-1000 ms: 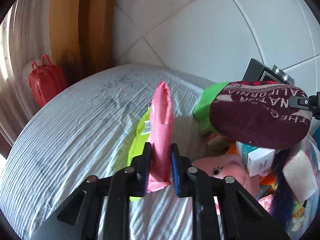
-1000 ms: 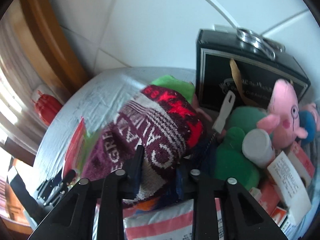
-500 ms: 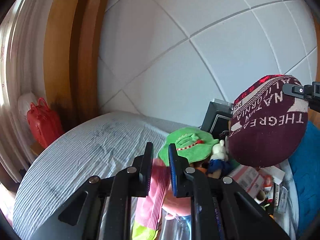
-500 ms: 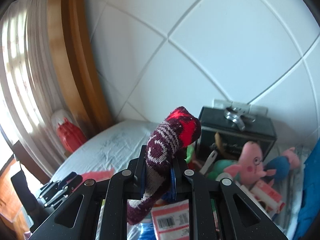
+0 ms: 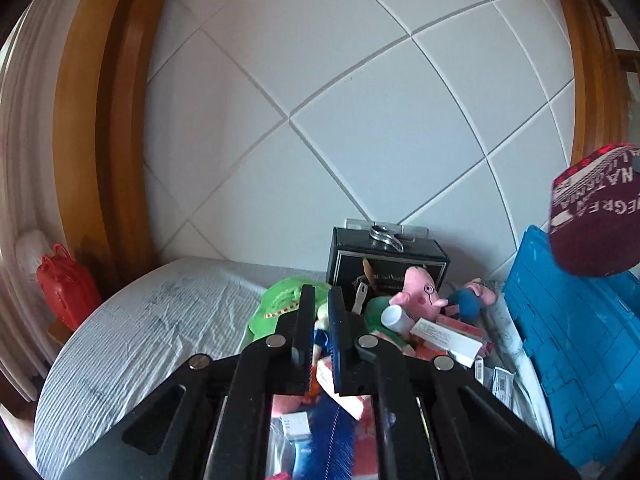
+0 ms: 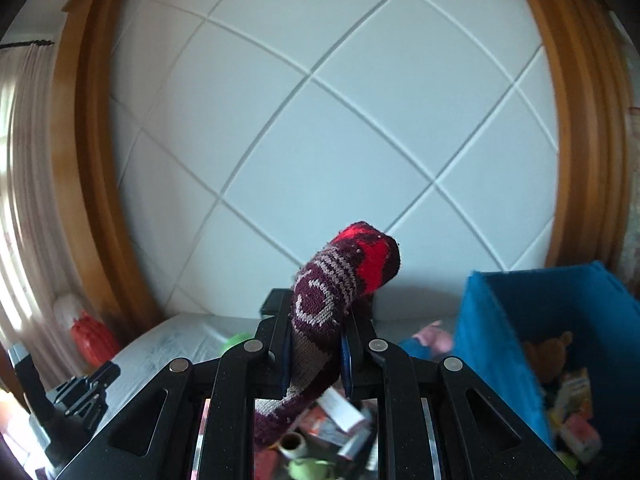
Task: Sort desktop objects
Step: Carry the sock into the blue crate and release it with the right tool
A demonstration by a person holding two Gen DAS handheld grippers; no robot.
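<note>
My right gripper (image 6: 314,322) is shut on a maroon knitted hat (image 6: 336,300) with red and grey pattern, held high in the air. The hat also shows at the right edge of the left wrist view (image 5: 596,216), above a blue crate (image 5: 568,344). The blue crate (image 6: 532,320) holds several small items. My left gripper (image 5: 320,312) has its jaws nearly closed with nothing clearly between them, raised above a pile of toys and boxes (image 5: 420,320). A trace of pink shows at the bottom edge below it.
A black box (image 5: 386,260) with scissors on top stands at the wall behind the pile. A pink pig plush (image 5: 420,296) and a green hat (image 5: 280,304) lie in the pile. A red bag (image 5: 64,288) sits far left by the wooden frame.
Both grippers rose and tilted up. The right one carried the knitted hat up and rightward toward the blue crate. The pink cloth is no longer seen between the left jaws.
</note>
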